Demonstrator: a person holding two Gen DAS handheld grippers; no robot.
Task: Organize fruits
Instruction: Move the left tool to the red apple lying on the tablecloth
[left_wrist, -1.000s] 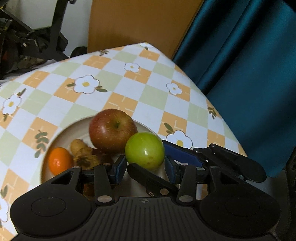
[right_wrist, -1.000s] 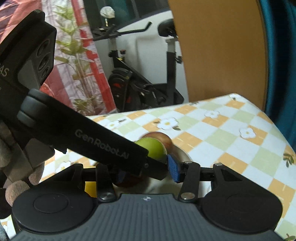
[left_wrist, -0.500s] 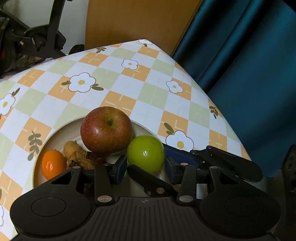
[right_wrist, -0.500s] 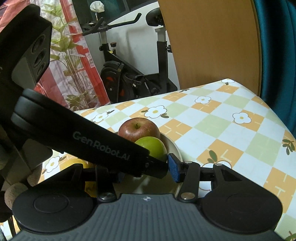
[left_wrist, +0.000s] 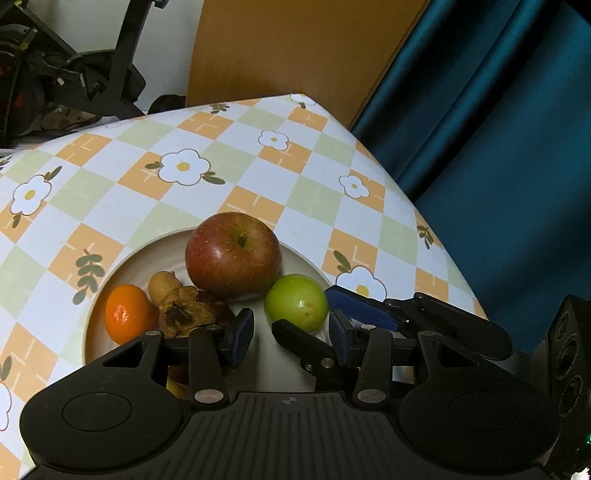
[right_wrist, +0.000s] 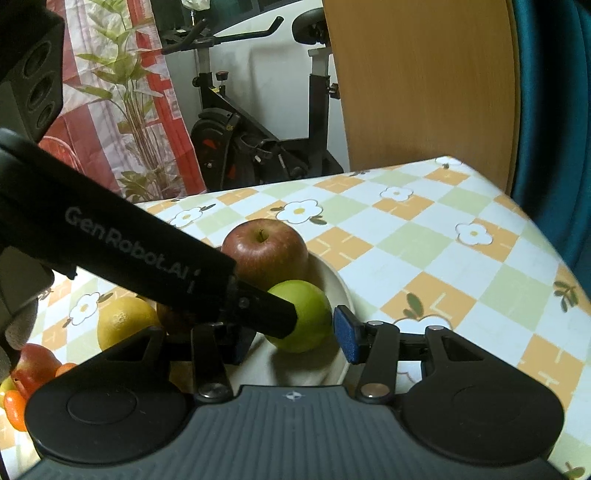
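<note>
A green fruit (right_wrist: 306, 310) sits between my right gripper's (right_wrist: 295, 336) pads, which are shut on it just over the right side of a cream plate (right_wrist: 343, 291). In the left wrist view the same green fruit (left_wrist: 297, 302) lies just beyond my left gripper (left_wrist: 291, 319), whose jaws stand apart with a sliver of plate showing beside the left pad. One of the right gripper's fingers (left_wrist: 356, 306) shows blue beside the fruit. On the plate (left_wrist: 122, 258) are a red apple (left_wrist: 232, 254), a small orange (left_wrist: 125, 317) and brown dried fruit (left_wrist: 177, 306).
A yellow citrus (right_wrist: 122, 325), a red-yellow fruit (right_wrist: 33, 365) and a small orange fruit (right_wrist: 14, 410) lie on the checked tablecloth left of the plate. The table edge (left_wrist: 424, 221) runs along the right by a teal curtain (left_wrist: 498, 147). A wooden board and an exercise bike stand behind.
The green fruit now looks smaller and farther from my left gripper's pads, whose finger has drawn back off it. It stays between the right gripper's pads. The right camera now sees the apple clearly.
</note>
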